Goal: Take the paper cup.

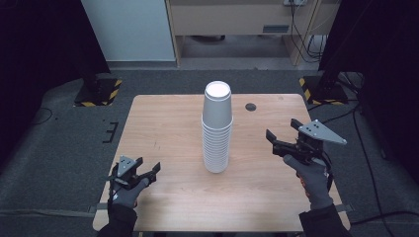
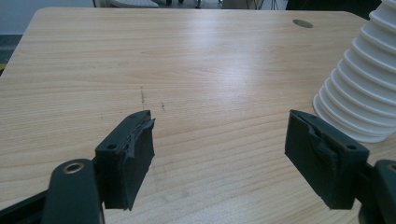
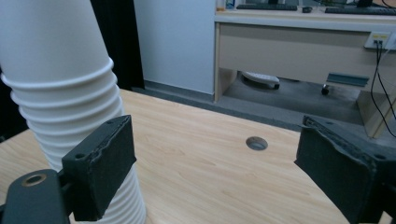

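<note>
Your left gripper (image 1: 148, 174) and right gripper (image 1: 282, 132) both gape wide, empty, flanking the cup stack (image 1: 217, 129) on the surface (image 1: 163, 128).

High view looks forward and down over the whole table (image 1: 173, 118); left gripper view sits low near the tabletop, facing across it; right gripper view rides higher, facing the far desk (image 3: 303, 42); all share the cup stack (image 1: 217, 128).

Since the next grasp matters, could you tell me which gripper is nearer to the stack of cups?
Right, narrowly. The right gripper is open beside the stack of cups; the left gripper is open, lower near the table's front edge.
</note>
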